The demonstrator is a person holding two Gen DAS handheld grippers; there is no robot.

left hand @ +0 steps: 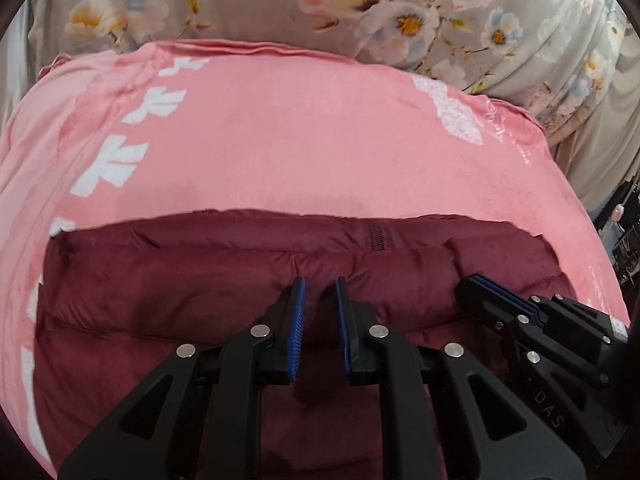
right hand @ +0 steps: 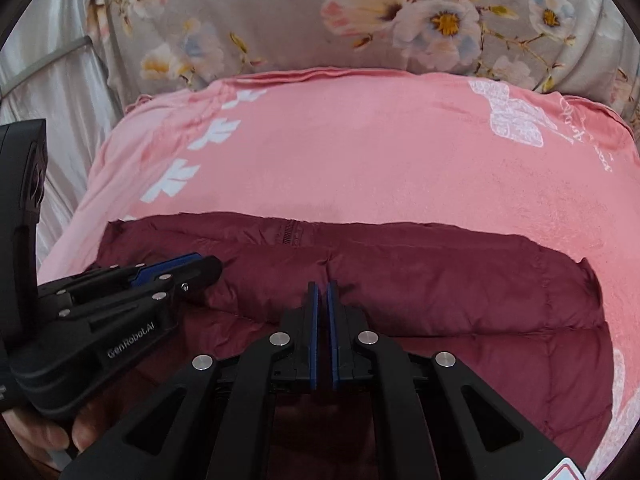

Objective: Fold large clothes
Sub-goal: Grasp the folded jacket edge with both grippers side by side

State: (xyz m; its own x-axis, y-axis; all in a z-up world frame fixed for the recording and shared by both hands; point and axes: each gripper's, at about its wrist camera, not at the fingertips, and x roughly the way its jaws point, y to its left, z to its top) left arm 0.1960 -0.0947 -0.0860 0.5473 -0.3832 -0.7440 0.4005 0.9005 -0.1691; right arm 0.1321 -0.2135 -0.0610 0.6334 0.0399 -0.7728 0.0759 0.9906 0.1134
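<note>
A dark red quilted jacket [left hand: 200,292] [right hand: 440,292] lies flat on a pink blanket [left hand: 300,132] [right hand: 360,152], its zipper end [left hand: 376,236] at the far edge. My left gripper [left hand: 320,286] hovers over the jacket's middle. Its blue pads stand a small gap apart with no cloth pinched between them. The right gripper [right hand: 323,286] is over the jacket too, shut with its pads almost touching and holding nothing. Each gripper shows in the other's view: the right gripper [left hand: 472,282] beside the left, and the left gripper [right hand: 208,266] at the jacket's left part.
The pink blanket carries white leaf prints [left hand: 120,160] and a white patch [right hand: 516,120]. Grey floral bedding [left hand: 400,8] [right hand: 400,8] rises behind it. A hand [right hand: 40,436] holds the left gripper's body. Dark clutter [left hand: 624,240] stands past the blanket's right edge.
</note>
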